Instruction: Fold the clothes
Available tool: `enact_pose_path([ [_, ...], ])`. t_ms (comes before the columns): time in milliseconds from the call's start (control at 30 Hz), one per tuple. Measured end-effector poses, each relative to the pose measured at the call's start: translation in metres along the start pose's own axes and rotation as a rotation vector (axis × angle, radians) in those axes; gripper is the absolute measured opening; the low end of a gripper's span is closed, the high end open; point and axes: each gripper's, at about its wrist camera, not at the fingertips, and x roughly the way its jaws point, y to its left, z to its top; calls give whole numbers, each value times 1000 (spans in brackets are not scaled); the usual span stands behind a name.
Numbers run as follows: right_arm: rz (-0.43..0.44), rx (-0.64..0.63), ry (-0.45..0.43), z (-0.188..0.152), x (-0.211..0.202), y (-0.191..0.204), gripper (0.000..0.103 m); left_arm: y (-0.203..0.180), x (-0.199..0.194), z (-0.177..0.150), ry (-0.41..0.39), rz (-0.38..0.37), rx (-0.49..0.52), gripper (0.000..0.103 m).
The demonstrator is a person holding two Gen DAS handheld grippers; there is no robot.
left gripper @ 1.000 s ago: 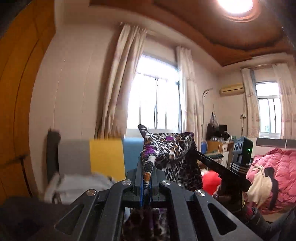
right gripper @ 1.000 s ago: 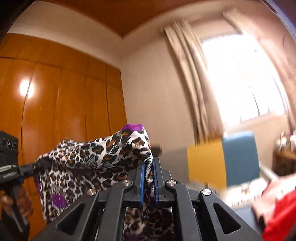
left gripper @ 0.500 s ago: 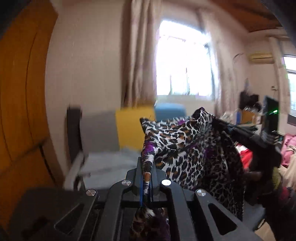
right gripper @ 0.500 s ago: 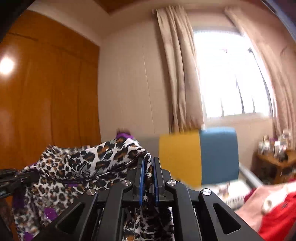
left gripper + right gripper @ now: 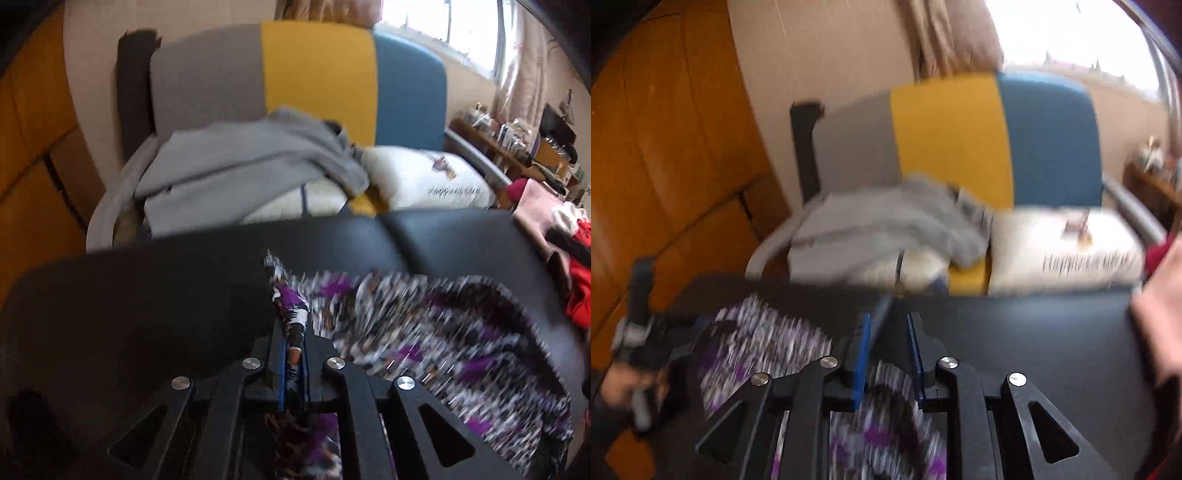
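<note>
Left gripper (image 5: pixel 293 363): blue-padded fingers pressed together on a bunched edge of the leopard-print garment (image 5: pixel 424 354); the cloth rises in a narrow ridge straight out from between the pads, then runs off to the right and spreads low across the black padded surface (image 5: pixel 147 295); the spread cloth looks to be lying on the surface, though blur keeps contact uncertain.

Right gripper (image 5: pixel 886 354): fingers spread, a clear gap between the blue pads; print cloth shows below and between the finger bases but nothing is pinched at the tips; judged released. More of the garment lies to the left of these fingers, toward the left gripper's handle at the surface's left edge.

Key relation: the garment's long axis runs side to side between the two grippers, along the near edge of the surface; only the left end is held, so the left gripper is the one in command; the right one would have to close on cloth just beneath it before any fold.

Garment: thin, limp, black-and-white spotting with purple patches and brown flecks; heavily motion-blurred; outline and hems not readable.

Farther: grey clothing (image 5: pixel 240 166) heaped on a grey, yellow and blue chair (image 5: pixel 317 70) past the far edge; white printed pillow (image 5: pixel 424 177) beside it; red and pink clothes (image 5: pixel 576 258) at the right edge.
</note>
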Motion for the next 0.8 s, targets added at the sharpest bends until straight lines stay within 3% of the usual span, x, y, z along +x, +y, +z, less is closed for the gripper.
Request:
enact_pose_path([
  [133, 217, -25, 124, -69, -17, 14, 24, 16, -15, -30, -4, -16, -91, 8],
  [200, 199, -30, 169, -80, -3, 12, 34, 17, -37, -49, -31, -40, -159, 9],
  [233, 190, -32, 192, -85, 4, 11, 34, 16, -45, -57, -42, -63, -189, 10],
  [333, 127, 49, 237, -93, 27, -14, 37, 6, -54, -80, -56, -177, -252, 12],
  [433, 52, 187, 247, -95, 48, -56, 34, -21, -48, -100, -45, -174, -210, 12],
  [467, 36, 203, 221, -95, 46, -68, 25, -25, -47, -107, -42, -169, -206, 12],
  [500, -41, 200, 204, -94, 40, -79, 16, -24, -45, -111, -37, -163, -221, 12],
  [567, -144, 245, 172, -94, 27, -107, 15, -20, -42, -117, -31, -154, -264, 12],
  [667, -149, 335, 172, -98, 4, -140, 15, -9, -36, -118, -8, -168, -318, 12],
  [800, -223, 221, 171, -78, -18, -126, 22, -6, -37, -105, -24, -184, -321, 12],
])
